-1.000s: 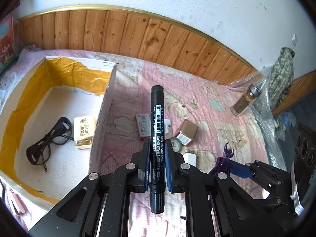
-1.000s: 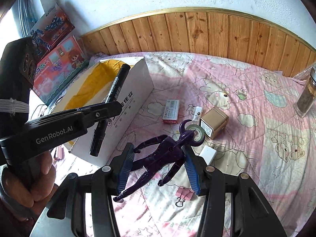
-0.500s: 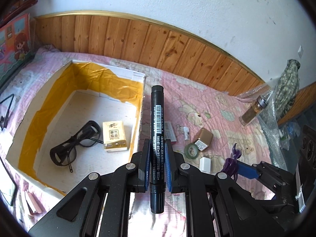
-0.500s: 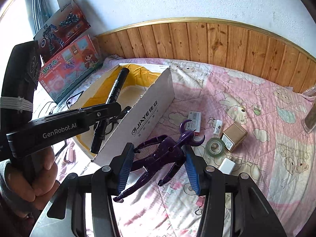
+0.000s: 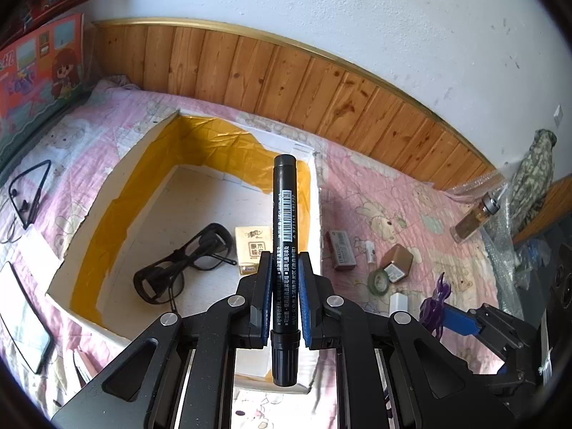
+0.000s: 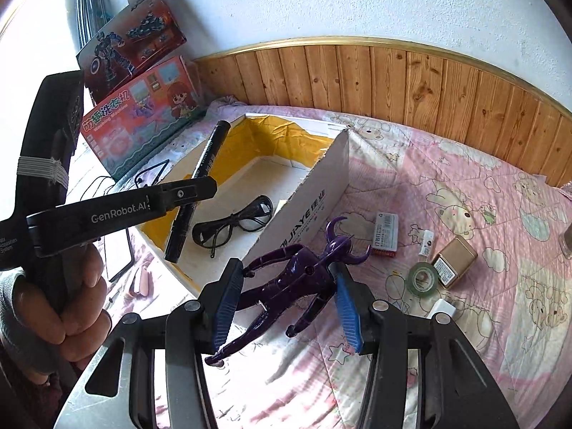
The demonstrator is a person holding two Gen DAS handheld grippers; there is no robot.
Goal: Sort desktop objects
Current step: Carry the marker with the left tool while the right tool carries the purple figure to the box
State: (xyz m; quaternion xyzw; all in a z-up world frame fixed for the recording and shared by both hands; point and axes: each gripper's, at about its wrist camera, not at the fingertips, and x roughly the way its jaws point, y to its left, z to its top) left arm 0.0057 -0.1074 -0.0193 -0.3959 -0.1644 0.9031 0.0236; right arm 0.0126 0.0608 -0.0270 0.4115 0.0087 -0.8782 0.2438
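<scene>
A: Left claw status?
B: Clamped on the black marker, upright, held above the open cardboard box. Glasses and a small tissue pack lie inside the box.
A: Right claw?
B: Gripping the purple figure across its body, over the pink bedspread, just beside the box wall. Tape roll, tin and eraser pack lie on the bed.
</scene>
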